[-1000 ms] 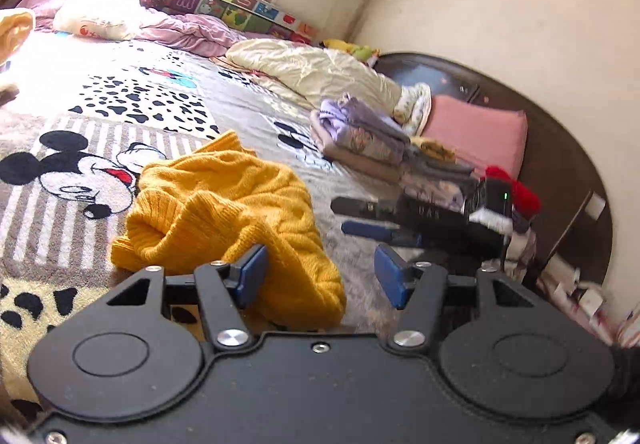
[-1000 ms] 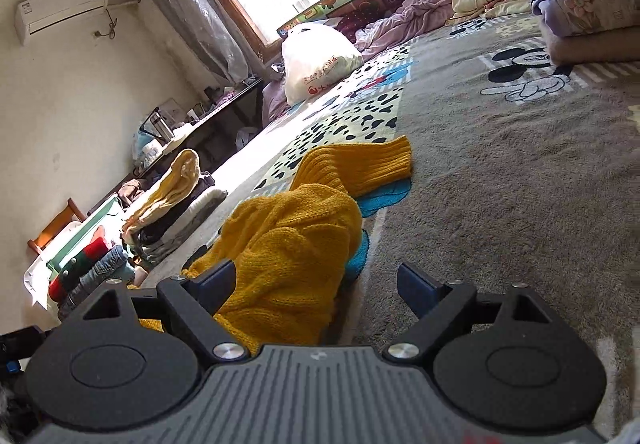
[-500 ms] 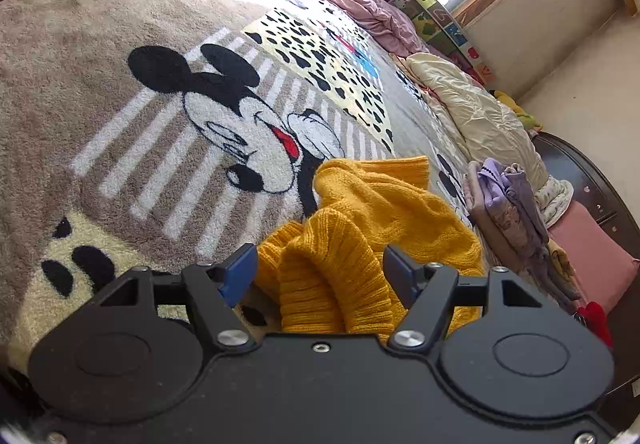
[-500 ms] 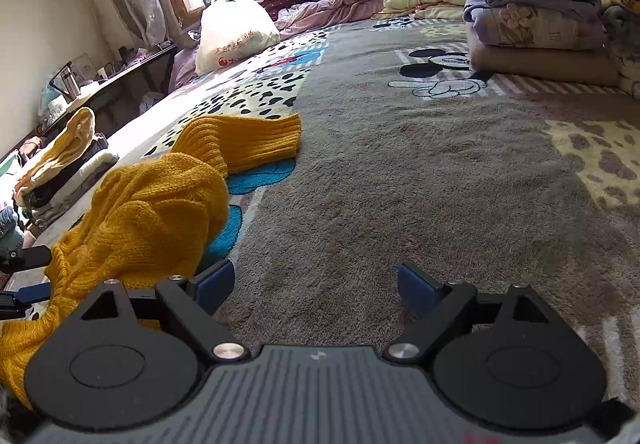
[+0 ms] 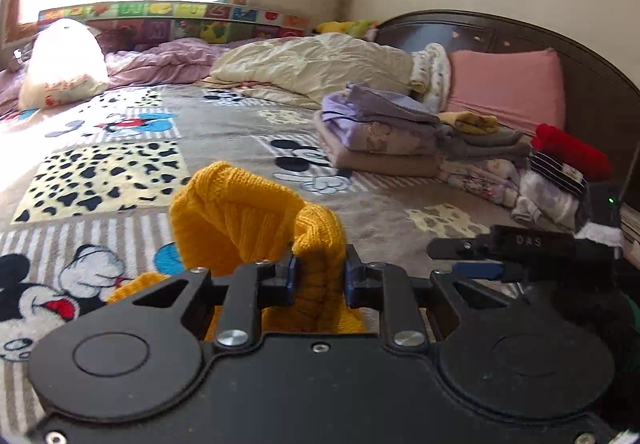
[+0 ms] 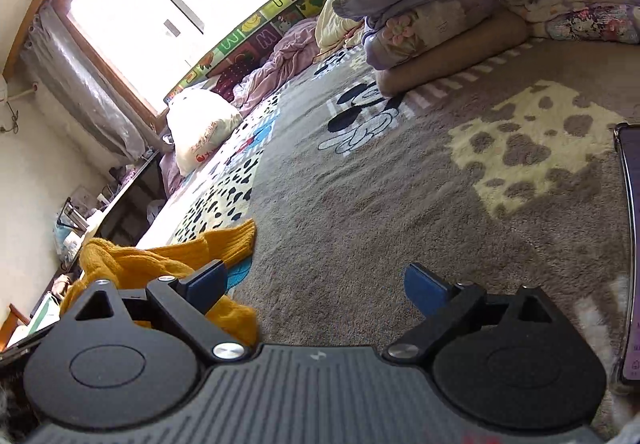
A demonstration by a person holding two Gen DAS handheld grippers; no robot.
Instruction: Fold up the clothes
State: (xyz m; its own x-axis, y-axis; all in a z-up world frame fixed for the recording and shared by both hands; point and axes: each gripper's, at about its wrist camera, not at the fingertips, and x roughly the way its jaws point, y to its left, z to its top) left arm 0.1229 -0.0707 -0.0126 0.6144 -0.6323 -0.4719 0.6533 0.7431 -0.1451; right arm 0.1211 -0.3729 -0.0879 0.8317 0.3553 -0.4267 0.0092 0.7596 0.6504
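a: what is the left hand-held gripper [image 5: 319, 276] doing?
b: it pinches the yellow sweater [image 5: 256, 212], bunched up just in front of it over the bed blanket [image 5: 240, 132].
a: and the right hand-held gripper [image 6: 316, 282]?
b: spread wide, holding nothing. the sweater lies by its left finger.

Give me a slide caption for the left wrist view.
Left gripper shut on a bunched yellow knit sweater, lifted above the cartoon-print blanket; right gripper open alongside.
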